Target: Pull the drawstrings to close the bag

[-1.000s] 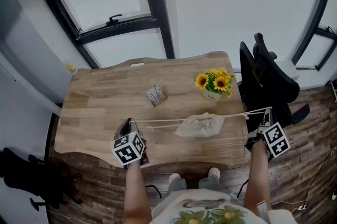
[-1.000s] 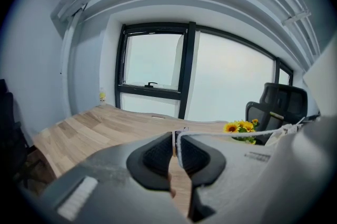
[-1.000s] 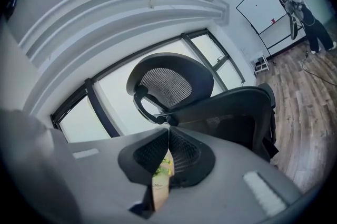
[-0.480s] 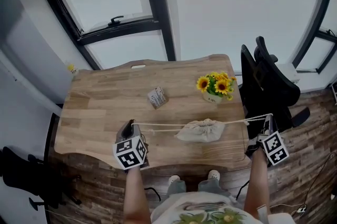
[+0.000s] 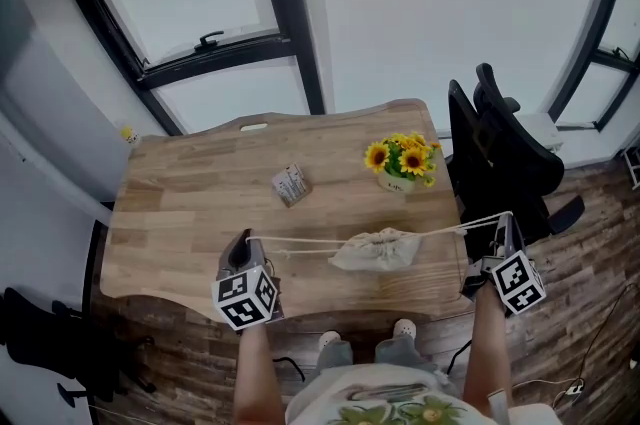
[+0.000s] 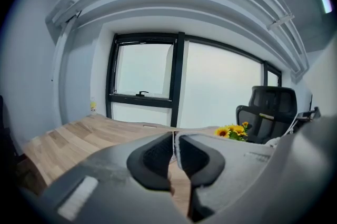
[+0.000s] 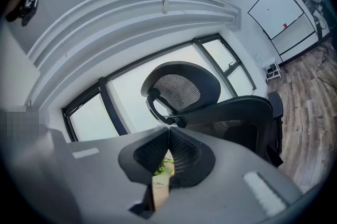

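Drawstrings [image 5: 300, 240] are pinched by the just-tightened left tool [image 5: 245, 243] and the clamped right tool [image 5: 505, 225]; the pull should be kept even, with the bag [image 5: 375, 251] centred between them.

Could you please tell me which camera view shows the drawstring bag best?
The head view: the bag lies whole on the table, with its cords stretched to both sides. Neither gripper view shows it.

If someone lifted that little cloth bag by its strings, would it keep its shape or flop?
Probably flop: the drawstring bag looks like soft, wrinkled cloth slumped on the table. Unlikely to roll, lying flat and lumpy. Its thin drawstrings suggest it is light.
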